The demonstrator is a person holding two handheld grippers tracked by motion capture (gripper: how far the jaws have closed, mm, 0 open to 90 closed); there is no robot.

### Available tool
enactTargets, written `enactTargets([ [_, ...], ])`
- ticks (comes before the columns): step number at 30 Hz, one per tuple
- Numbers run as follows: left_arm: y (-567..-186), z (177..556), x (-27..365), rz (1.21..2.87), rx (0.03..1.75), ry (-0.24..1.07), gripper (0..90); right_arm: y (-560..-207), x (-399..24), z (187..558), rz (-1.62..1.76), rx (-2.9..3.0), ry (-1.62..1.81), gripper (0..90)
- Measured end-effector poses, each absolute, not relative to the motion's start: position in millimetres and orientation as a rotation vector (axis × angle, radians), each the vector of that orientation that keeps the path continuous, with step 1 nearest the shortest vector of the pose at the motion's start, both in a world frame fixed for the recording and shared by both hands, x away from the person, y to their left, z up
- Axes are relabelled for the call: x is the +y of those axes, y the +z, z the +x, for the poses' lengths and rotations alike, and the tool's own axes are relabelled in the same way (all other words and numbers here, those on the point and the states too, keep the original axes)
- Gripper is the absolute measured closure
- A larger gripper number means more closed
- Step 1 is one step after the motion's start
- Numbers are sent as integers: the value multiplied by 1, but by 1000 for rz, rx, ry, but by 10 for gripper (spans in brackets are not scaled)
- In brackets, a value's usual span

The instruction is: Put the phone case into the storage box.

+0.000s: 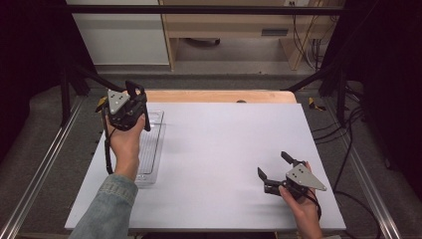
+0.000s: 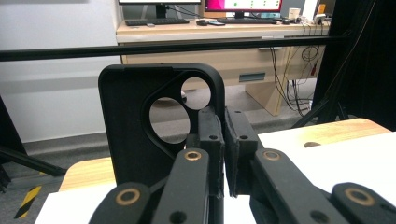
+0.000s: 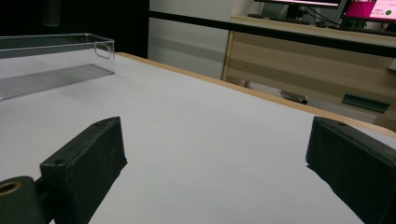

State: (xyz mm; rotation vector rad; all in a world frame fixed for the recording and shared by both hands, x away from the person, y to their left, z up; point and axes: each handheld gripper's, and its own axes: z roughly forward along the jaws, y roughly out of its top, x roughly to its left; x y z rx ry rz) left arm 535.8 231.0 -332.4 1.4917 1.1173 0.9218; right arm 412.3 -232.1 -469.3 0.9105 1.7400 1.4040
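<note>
Left gripper [image 2: 223,154]: pads pinch the lower right edge of a black phone case [image 2: 140,135], which stands upright directly ahead of and left of the jaws in the left gripper view. In the high view the same case [image 1: 135,89] rises above the gripper [image 1: 130,107], over the far end of a clear plastic tray [image 1: 158,144] that lies below and beside that hand.

Orientation: long axis near vertical; camera cut-out at the top, inner face toward the gripper's camera.

Handling, judged: light, thin-walled shell, somewhat flexible, smooth; likely to twist or slip under an edge grip. Not fragile. A hold on the side wall near mid-length would steady it better than a corner; the cut-out zone is the weakest place.

Right gripper [image 1: 272,172]: jaws spread wide, nothing between them, low over the white counter [image 1: 224,149], well apart from the case. The tray [image 3: 56,70] lies far ahead to its left.
</note>
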Motion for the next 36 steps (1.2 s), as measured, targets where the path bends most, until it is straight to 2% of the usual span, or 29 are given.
enactTargets([
  [15, -344, 570, 231, 1448, 1196, 889, 864, -466, -235, 411, 906, 1723, 1419, 51],
  [36, -349, 585, 227, 1484, 1199, 905, 864, -463, -237, 409, 897, 1710, 1422, 43],
])
